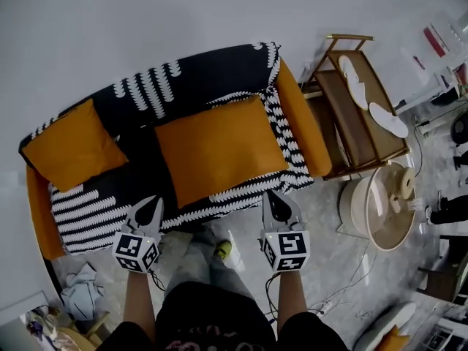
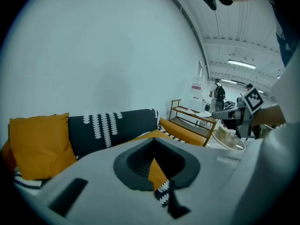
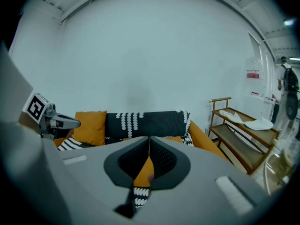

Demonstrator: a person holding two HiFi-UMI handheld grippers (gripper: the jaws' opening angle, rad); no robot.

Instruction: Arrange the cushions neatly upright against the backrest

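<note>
I am holding both jaws clenched and empty before the sofa point(image 1: 190, 79).
The left hand-held gripper point(image 1: 151, 202) and right hand-held gripper point(image 1: 273, 197) are hovering at its front edge; the centre cushion point(image 1: 219, 148) is lying flat mid-seat, while the left cushion point(image 1: 72, 146) is leaning upright against the backrest.

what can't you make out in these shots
- The flat cushion: in both gripper views, the gripper's own body hides all but a sliver.
- Left end of the sofa: right gripper view, behind the left gripper.
- The white items on the shelf: head view, too small to identify.
- Sofa legs: head view, hidden under the seat.
</note>
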